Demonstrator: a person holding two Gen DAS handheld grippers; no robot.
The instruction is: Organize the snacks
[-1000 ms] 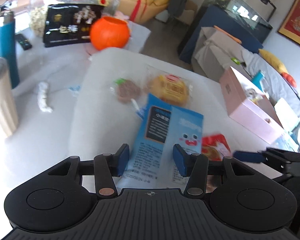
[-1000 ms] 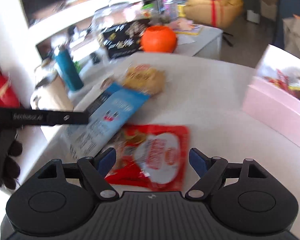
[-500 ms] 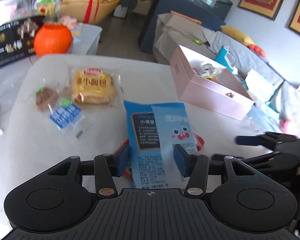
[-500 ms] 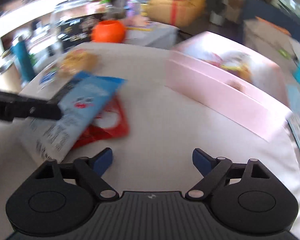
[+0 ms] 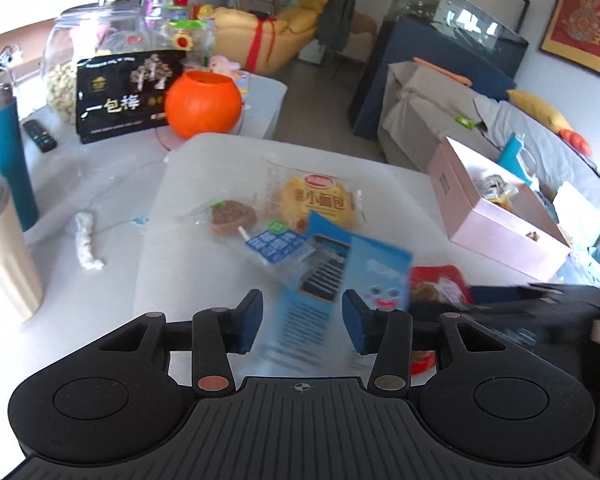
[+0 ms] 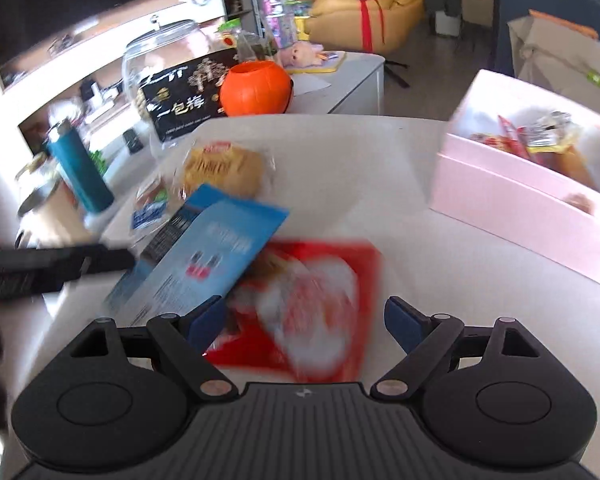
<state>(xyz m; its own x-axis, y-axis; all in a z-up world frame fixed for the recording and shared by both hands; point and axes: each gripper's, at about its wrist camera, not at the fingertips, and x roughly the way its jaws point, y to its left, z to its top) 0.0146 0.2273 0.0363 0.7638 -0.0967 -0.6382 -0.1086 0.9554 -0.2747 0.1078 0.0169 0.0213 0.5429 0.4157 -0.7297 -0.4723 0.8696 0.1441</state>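
A blue snack bag (image 5: pixel 332 280) lies on the white table (image 5: pixel 204 168), its near end between the fingers of my open left gripper (image 5: pixel 302 322). It also shows in the right wrist view (image 6: pixel 204 252), overlapping a red snack packet (image 6: pixel 316 304). My open right gripper (image 6: pixel 306 322) hovers over that red packet (image 5: pixel 436 284). A yellow bread pack (image 5: pixel 318 202), a brown lollipop (image 5: pixel 232 216) and a small blue packet (image 5: pixel 278 242) lie beyond. An open pink box (image 6: pixel 532 184) with several snacks stands at the right.
An orange pumpkin bowl (image 5: pixel 202 104), a black snack box (image 5: pixel 124 96) and a glass jar (image 5: pixel 88 52) stand at the back. A teal bottle (image 5: pixel 2 156) and a beige cup (image 5: pixel 0 248) are at the left. The table edge runs behind the pink box (image 5: pixel 496 208).
Both views swung toward the pink box half a second ago and have swung back left. The right gripper is over the red packet again. The blue bag stays between the left fingers.
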